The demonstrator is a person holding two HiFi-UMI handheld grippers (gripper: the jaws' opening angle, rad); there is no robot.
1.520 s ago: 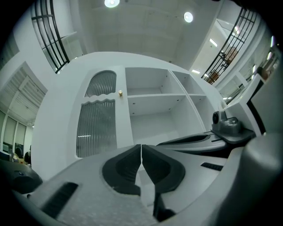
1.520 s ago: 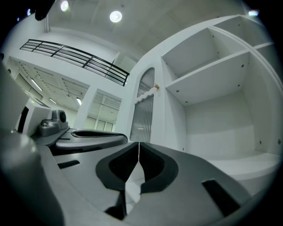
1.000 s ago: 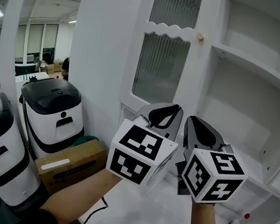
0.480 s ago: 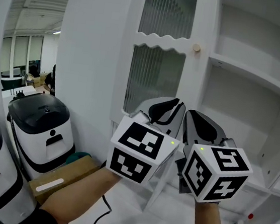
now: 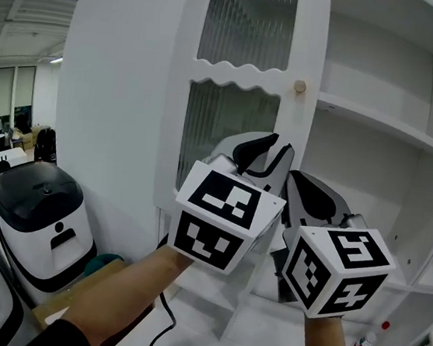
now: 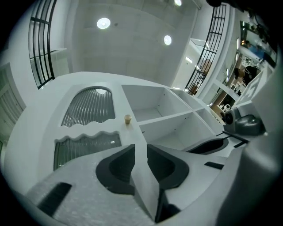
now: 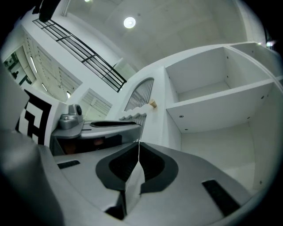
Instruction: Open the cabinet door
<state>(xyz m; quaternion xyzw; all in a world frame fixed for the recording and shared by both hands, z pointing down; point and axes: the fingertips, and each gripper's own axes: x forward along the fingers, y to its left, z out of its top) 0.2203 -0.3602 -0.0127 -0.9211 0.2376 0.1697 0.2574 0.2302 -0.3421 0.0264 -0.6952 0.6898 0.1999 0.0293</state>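
Observation:
The white cabinet door [image 5: 234, 123] has two ribbed glass panels and a small wooden knob [image 5: 299, 86] near its right edge. The knob [image 6: 127, 119] lies ahead of and above my left gripper [image 6: 140, 148], apart from it. That gripper's jaws are opening, with a narrow gap and nothing between them. In the head view the left gripper [image 5: 270, 150] points up at the door's lower panel. My right gripper [image 5: 308, 189] is beside it, lower and to the right. Its jaws [image 7: 138, 143] are shut on nothing, and the knob [image 7: 152, 103] is far ahead.
Open white shelves [image 5: 387, 126] fill the cabinet to the door's right. A white bin with a black lid [image 5: 36, 209] and a cardboard box [image 5: 68, 299] stand at the lower left. A small red-capped bottle [image 5: 372, 338] lies at the lower right.
Both grippers have risen towards the door and tilted upward. The left gripper's jaws have parted from shut. The right jaws stayed shut.

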